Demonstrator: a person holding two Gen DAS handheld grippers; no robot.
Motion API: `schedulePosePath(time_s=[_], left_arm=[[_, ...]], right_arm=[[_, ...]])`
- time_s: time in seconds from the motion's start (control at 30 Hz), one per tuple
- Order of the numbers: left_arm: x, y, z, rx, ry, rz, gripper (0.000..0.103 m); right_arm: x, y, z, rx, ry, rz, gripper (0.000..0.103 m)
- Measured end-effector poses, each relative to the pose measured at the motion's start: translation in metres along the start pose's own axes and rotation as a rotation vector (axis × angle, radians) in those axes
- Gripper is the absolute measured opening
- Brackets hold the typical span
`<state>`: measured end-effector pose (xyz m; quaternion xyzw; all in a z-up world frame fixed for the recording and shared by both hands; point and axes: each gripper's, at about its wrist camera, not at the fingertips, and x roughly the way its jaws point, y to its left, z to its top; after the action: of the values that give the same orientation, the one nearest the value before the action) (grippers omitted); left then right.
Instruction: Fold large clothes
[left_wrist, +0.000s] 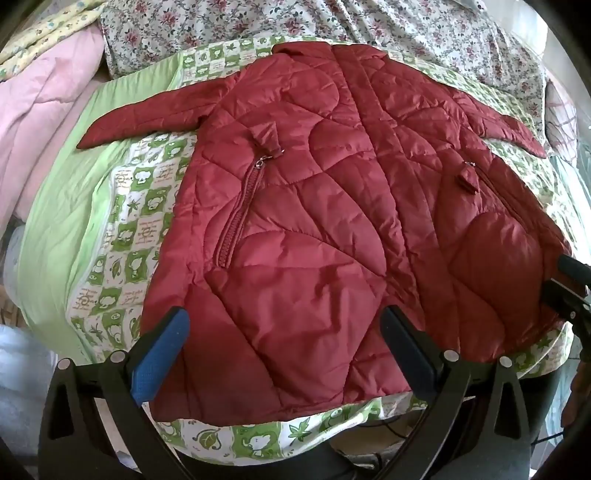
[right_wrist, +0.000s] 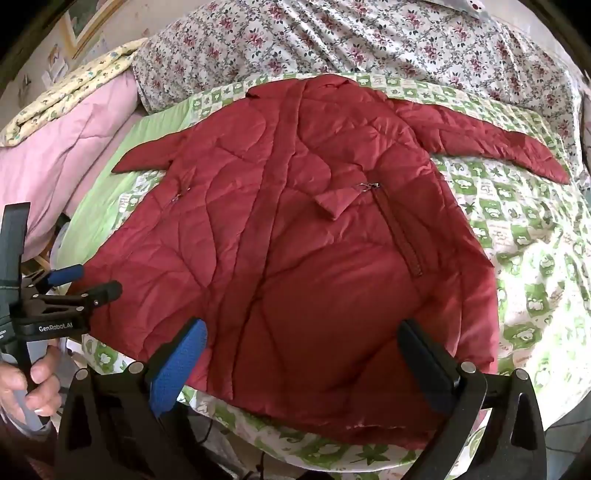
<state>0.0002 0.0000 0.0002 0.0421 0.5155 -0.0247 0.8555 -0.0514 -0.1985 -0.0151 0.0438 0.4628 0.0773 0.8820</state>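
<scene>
A dark red quilted jacket (left_wrist: 314, 206) lies flat and front up on a bed, collar away from me, hem toward me, both sleeves spread to the sides. In the right wrist view the jacket (right_wrist: 295, 240) fills the middle. My left gripper (left_wrist: 286, 328) hovers above the hem's left part, jaws wide apart with nothing between them. My right gripper (right_wrist: 301, 339) hangs over the hem's right part, equally wide and empty. The left gripper (right_wrist: 79, 282) also shows at the left edge of the right wrist view, held by a hand (right_wrist: 26, 387).
Under the jacket lies a green and white patterned sheet (left_wrist: 122, 236). A floral cover (right_wrist: 369, 40) spreads behind the collar. Folded pink bedding (left_wrist: 40, 122) is stacked at the left. The bed's near edge runs just below the hem.
</scene>
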Motion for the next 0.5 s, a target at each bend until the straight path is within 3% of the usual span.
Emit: schedulePosePath(time_s=[0.5], left_arm=[[0.0, -0.001, -0.008, -0.002, 0.006, 0.004, 0.103]], right_arm=[[0.0, 0.0, 0.001, 0.003, 0.002, 0.001, 0.103]])
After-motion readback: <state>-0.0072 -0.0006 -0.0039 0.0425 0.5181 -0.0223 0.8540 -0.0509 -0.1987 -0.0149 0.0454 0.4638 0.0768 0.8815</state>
